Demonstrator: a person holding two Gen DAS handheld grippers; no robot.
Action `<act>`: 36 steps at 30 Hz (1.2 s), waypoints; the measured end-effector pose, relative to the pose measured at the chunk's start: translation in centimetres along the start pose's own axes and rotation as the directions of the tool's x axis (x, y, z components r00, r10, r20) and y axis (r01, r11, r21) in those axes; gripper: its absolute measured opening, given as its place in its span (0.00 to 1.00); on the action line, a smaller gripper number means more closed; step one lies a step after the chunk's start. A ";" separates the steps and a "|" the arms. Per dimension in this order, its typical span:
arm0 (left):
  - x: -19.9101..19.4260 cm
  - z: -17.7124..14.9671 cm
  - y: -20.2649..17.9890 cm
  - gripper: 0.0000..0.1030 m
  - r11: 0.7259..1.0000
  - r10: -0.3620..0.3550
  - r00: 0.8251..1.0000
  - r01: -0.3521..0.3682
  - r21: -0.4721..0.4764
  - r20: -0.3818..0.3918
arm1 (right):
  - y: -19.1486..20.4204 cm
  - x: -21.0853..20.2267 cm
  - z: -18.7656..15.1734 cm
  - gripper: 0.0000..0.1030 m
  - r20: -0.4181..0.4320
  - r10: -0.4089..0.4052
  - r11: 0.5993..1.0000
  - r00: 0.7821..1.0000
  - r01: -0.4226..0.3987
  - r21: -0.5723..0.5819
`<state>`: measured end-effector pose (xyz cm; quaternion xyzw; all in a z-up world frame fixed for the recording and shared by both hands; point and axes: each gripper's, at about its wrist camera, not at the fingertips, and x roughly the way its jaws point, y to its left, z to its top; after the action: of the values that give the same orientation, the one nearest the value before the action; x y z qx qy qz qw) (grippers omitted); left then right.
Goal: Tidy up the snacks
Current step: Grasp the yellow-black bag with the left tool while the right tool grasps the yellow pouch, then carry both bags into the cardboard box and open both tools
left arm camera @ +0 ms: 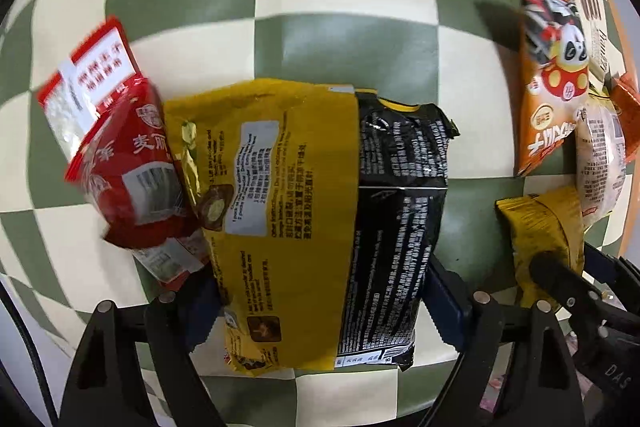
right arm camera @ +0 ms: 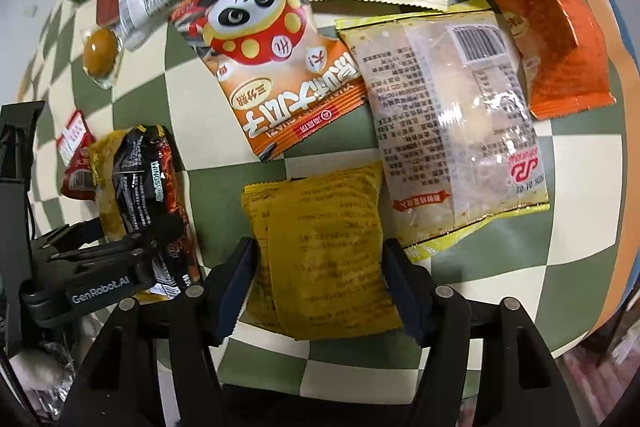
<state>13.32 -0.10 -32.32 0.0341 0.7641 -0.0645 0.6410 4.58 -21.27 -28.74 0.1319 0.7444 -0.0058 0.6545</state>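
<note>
Straddling the yellow-and-black noodle packs, my left gripper clamps them, long axis pointing away from me. My right gripper brackets the yellow packet on the checkered table; whether its jaws press I cannot tell.

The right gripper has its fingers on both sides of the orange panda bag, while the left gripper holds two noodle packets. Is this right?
Not quite. The right gripper has its fingers on both sides of the small yellow packet, not the orange panda bag, which lies farther out on the table, as the right wrist view shows. The left gripper does hold the noodle packets.
</note>
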 end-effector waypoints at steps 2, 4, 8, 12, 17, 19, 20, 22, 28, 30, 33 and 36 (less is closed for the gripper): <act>0.3 0.8 0.0 0.84 1.000 0.005 1.000 -0.005 0.002 -0.004 | 0.8 0.9 0.3 0.67 -0.017 -0.027 1.000 0.999 0.027 -0.009; 0.3 1.4 0.0 0.83 1.000 0.015 1.000 -0.015 0.003 0.002 | 1.6 1.5 0.5 0.65 -0.012 -0.047 0.999 0.999 0.047 -0.016; -0.8 0.5 -1.5 0.83 1.000 0.013 0.999 -0.013 0.008 0.042 | 3.0 0.5 0.1 0.52 0.029 -0.091 0.995 0.995 0.092 -0.026; -1.8 -1.7 -1.1 0.82 1.000 -0.018 0.997 0.018 0.009 0.073 | 3.6 -1.4 -1.0 0.50 0.059 -0.083 0.997 0.995 0.083 0.005; -6.2 -3.3 -0.7 0.82 0.997 -0.082 0.988 0.079 0.024 0.134 | 4.5 -6.5 -2.6 0.49 0.154 -0.016 0.999 0.988 0.008 0.049; -8.2 -3.2 -0.1 0.82 0.995 -0.103 0.980 0.100 0.026 0.168 | 4.9 -8.8 -3.0 0.49 0.206 0.027 0.997 0.978 -0.041 0.064; -9.6 -2.9 0.0 0.82 0.993 -0.117 0.975 0.114 0.027 0.187 | 5.0 -9.9 -3.0 0.49 0.231 0.050 0.995 0.972 -0.067 0.069; -12.2 -1.5 0.5 0.83 0.989 -0.145 0.964 0.145 0.017 0.223 | 5.4 -12.1 -2.3 0.49 0.284 0.081 0.992 0.955 -0.105 0.073; -20.8 5.4 0.4 0.83 0.981 -0.187 0.921 0.193 0.016 0.343 | 4.8 -21.2 4.6 0.49 0.441 0.172 0.979 0.881 -0.201 0.020; -23.3 8.9 0.2 0.83 0.985 -0.163 0.910 0.175 0.004 0.382 | 5.2 -24.1 7.3 0.49 0.483 0.196 0.976 0.853 -0.218 -0.011; -26.2 14.9 1.0 0.83 0.986 -0.141 0.910 0.163 -0.024 0.389 | 6.8 -25.8 13.5 0.49 0.528 0.208 0.975 0.823 -0.218 -0.044; -26.4 20.8 1.6 0.83 0.988 -0.122 0.925 0.148 -0.045 0.360 | 7.9 -26.3 19.6 0.49 0.544 0.204 0.977 0.814 -0.202 -0.065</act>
<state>38.44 -0.64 -9.93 -0.0538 0.6376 -0.0864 0.7636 28.10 -22.16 -4.62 0.2018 0.5077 0.0280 0.8371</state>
